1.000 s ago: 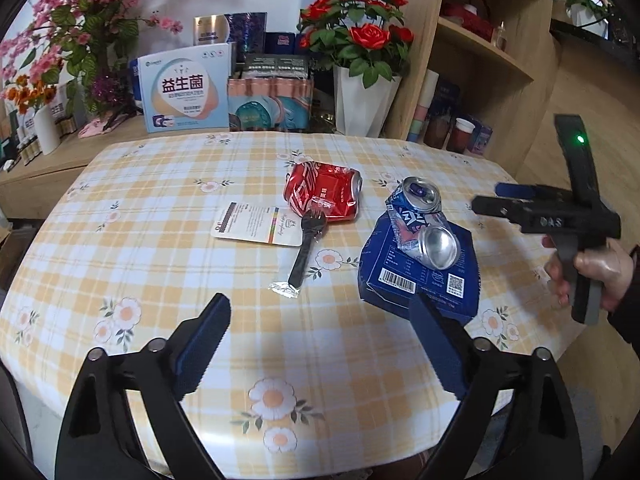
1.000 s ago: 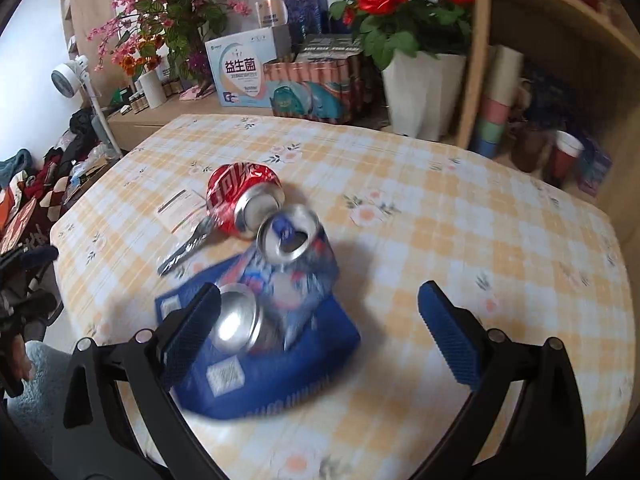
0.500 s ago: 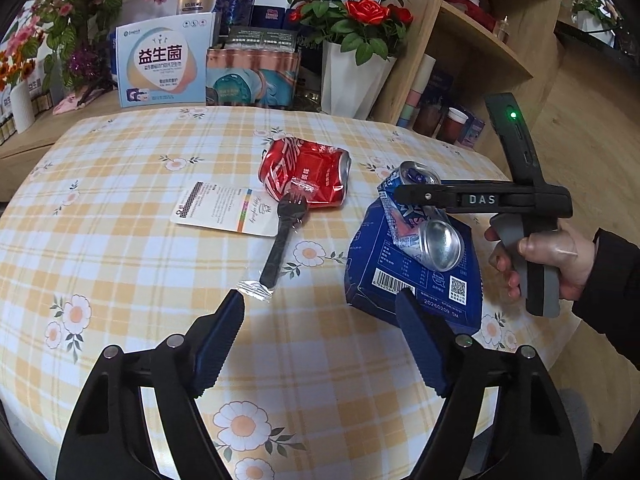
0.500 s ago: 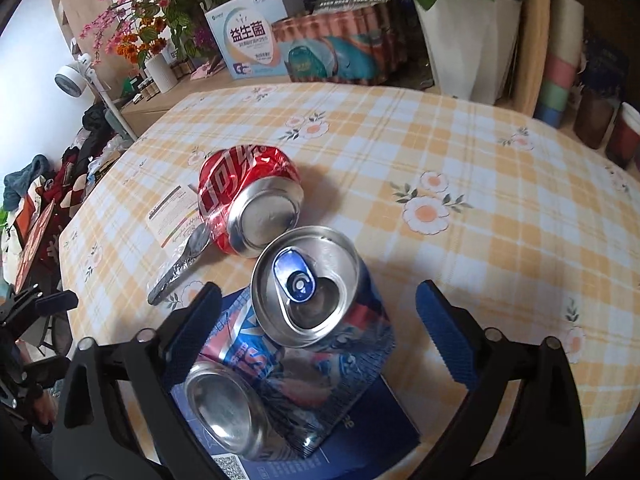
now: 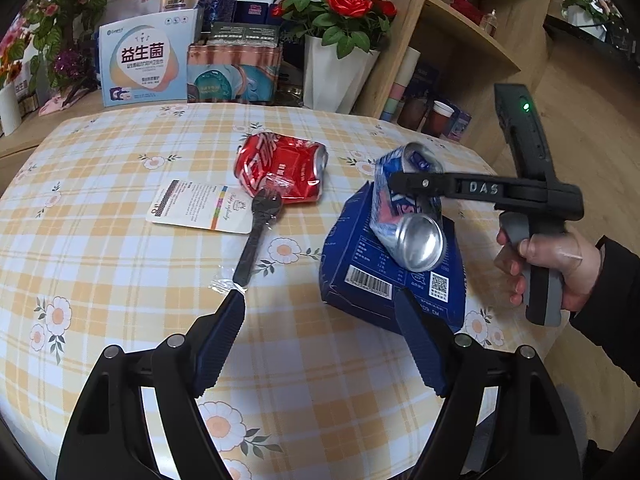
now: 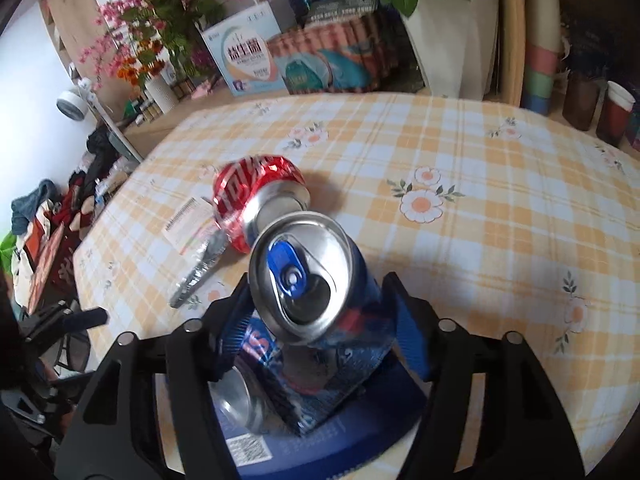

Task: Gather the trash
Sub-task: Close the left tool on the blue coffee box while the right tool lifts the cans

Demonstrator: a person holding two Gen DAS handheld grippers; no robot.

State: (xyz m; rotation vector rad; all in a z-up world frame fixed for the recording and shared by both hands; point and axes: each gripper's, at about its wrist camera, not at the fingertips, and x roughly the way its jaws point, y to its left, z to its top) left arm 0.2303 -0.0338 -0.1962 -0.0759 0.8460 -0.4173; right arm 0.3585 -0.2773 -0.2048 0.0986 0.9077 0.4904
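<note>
A: Where is the right tool point(image 6: 316, 332)?

B: Its pads are pinching the blue can point(image 6: 320, 300), one on each side of the crumpled body. The can's open top faces the right wrist camera, tilted up. From the left wrist view the same tool point(image 5: 404, 184) reaches across the blue can point(image 5: 404, 208) from the right, held by the right hand point(image 5: 560, 264).

A: And what is the can resting on?

B: The blue box point(image 5: 384, 276), which lies flat near the bench's right edge. The can's bottom end touches the box top; I cannot tell whether the can is lifted at all.

A: The left tool?

B: The left tool point(image 5: 320, 344) is spread wide and holds nothing. It hovers low over the bench point(image 5: 120, 264), its left pad just beside the handle end of the black fork point(image 5: 256, 236), its right pad in front of the box's near edge.

A: Other trash?

B: A crushed red can point(image 5: 280, 172) lies on its side behind the fork's head, touching it. A paper card point(image 5: 196, 208) lies flat just left of the fork. In the right wrist view the red can point(image 6: 248, 200) sits just behind the blue can.
</note>
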